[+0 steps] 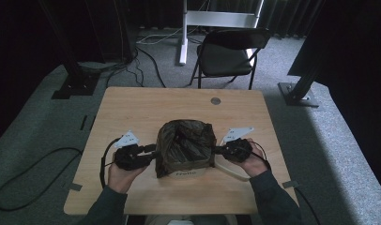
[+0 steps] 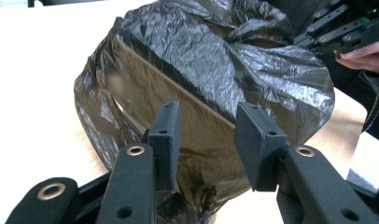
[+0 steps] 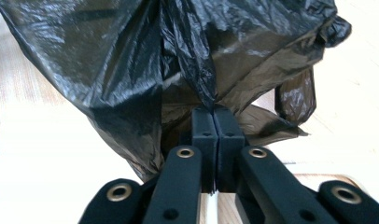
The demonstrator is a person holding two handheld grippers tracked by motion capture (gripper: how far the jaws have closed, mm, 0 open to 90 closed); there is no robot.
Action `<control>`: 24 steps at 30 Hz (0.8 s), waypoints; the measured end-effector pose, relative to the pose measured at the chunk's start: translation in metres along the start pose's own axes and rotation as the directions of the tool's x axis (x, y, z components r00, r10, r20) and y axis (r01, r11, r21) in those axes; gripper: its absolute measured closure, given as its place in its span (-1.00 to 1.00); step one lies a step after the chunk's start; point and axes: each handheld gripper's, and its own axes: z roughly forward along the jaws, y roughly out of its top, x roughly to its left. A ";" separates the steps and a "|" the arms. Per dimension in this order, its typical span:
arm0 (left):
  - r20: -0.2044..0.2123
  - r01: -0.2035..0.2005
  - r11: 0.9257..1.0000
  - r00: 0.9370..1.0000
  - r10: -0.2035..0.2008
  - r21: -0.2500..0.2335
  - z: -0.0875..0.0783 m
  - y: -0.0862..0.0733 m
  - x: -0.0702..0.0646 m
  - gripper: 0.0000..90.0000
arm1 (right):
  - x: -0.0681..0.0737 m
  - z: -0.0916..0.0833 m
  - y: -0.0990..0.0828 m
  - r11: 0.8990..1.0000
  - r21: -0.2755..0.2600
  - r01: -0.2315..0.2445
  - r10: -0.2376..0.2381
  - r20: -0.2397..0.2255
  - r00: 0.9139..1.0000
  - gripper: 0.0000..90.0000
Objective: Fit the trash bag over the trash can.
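A black plastic bag (image 1: 185, 145) is draped over a container standing at the middle of the wooden table (image 1: 132, 108); a white base with lettering (image 1: 185, 174) shows below the bag's hem. My left gripper (image 1: 151, 151) is at the bag's left side. In the left gripper view its jaws (image 2: 208, 135) stand open, with the bag (image 2: 215, 70) just beyond them and nothing pressed between the pads. My right gripper (image 1: 217, 150) is at the bag's right side. In the right gripper view its jaws (image 3: 217, 116) are shut on a pinched fold of the bag (image 3: 131, 60).
A white curved piece (image 1: 231, 171) lies by the right hand. A round grommet (image 1: 216, 101) sits near the table's far edge. Beyond the table stand a black folding chair (image 1: 226, 54) and a white stand (image 1: 184, 33). Cables run over the floor at left.
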 end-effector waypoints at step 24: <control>0.001 -0.131 0.991 0.991 0.131 0.007 0.030 0.051 -0.007 0.34 | -0.011 0.006 -0.030 0.994 0.079 -0.077 0.077 0.010 0.997 1.00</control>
